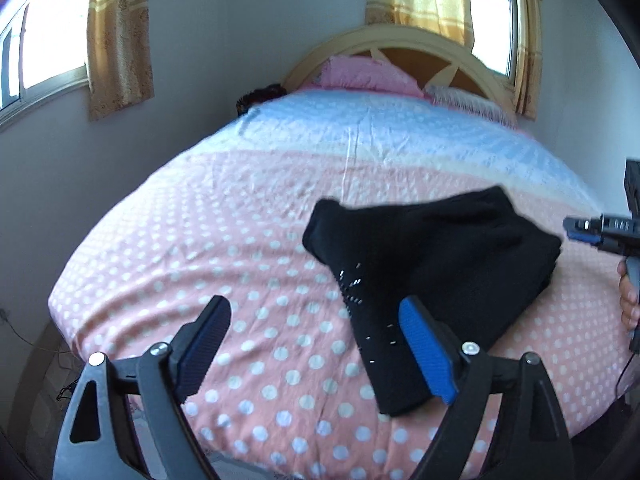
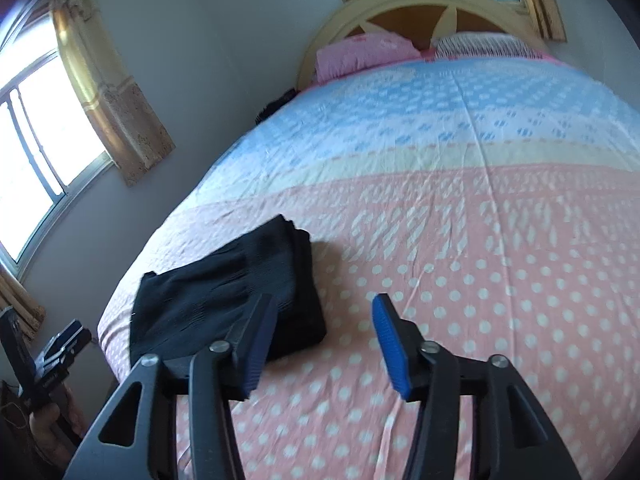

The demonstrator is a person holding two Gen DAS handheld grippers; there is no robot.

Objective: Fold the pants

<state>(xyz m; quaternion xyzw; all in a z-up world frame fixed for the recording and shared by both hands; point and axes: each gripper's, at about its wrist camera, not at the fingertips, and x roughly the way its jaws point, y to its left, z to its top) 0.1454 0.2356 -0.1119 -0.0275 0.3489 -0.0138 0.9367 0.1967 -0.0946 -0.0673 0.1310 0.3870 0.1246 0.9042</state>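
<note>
Pants (image 1: 436,264): folded bundle lying near the bed (image 1: 248,220) edge. Left hand-held gripper (image 1: 316,352) and right hand-held gripper (image 2: 324,344): both released, empty. Risk: a passing finger snags the loose top layer, undoing the fold.

Matt black knit pants (image 1: 432,256) on wrinkled cotton bedsheet (image 1: 224,248).

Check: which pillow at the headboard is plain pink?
The left pillow, solid pink, beside the white patterned pillow on its right; both lie against the headboard.
</note>
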